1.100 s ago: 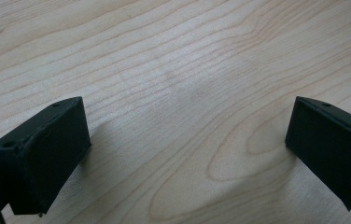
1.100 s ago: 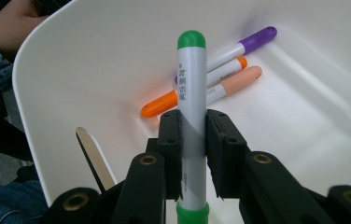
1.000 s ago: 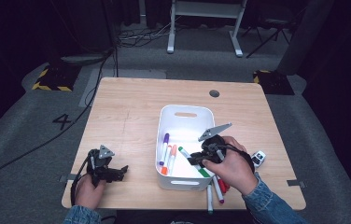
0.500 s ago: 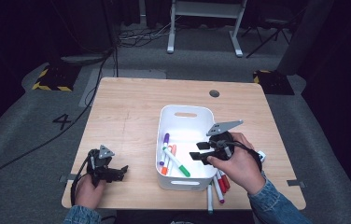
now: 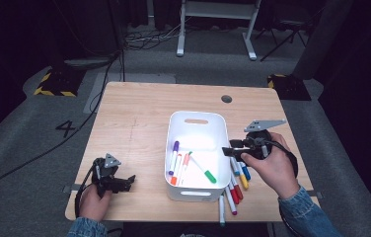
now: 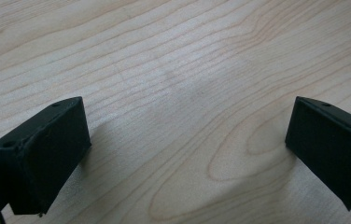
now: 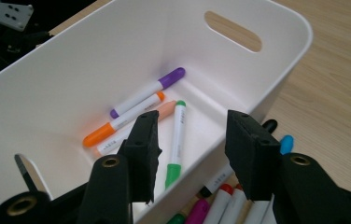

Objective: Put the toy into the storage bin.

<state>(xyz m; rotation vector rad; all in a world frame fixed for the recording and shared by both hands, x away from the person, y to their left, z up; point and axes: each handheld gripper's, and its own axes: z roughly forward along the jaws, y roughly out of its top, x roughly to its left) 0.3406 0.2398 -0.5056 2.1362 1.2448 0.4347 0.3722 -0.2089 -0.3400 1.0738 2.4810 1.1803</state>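
A white bin [image 5: 193, 195] stands mid-table with a green marker [image 5: 204, 170], a purple marker [image 5: 174, 155] and an orange one [image 5: 179, 171] lying in it. My right gripper [image 5: 229, 150] hovers at the bin's right rim, open. Its jaws have just opened and come in a little, with nothing between them. In the right gripper view the gripper [image 7: 192, 140] looks into the bin [image 7: 295, 51] over the green marker [image 7: 177, 140]. My left gripper [image 5: 127, 181] rests open near the table's front left; in its own view the jaws [image 6: 183, 149] frame bare wood.
Several loose markers [image 5: 235, 185] lie on the table between the bin's right wall and my right hand, seen also as markers [image 7: 220, 205] below the jaws. A cable hole [image 5: 226, 98] sits at the table's back. The table's front edge runs close to both hands.
The right gripper let go of the green marker, which now lies in the bin. It then opened and drew back to the right, over the bin's rim. The left gripper stayed still.
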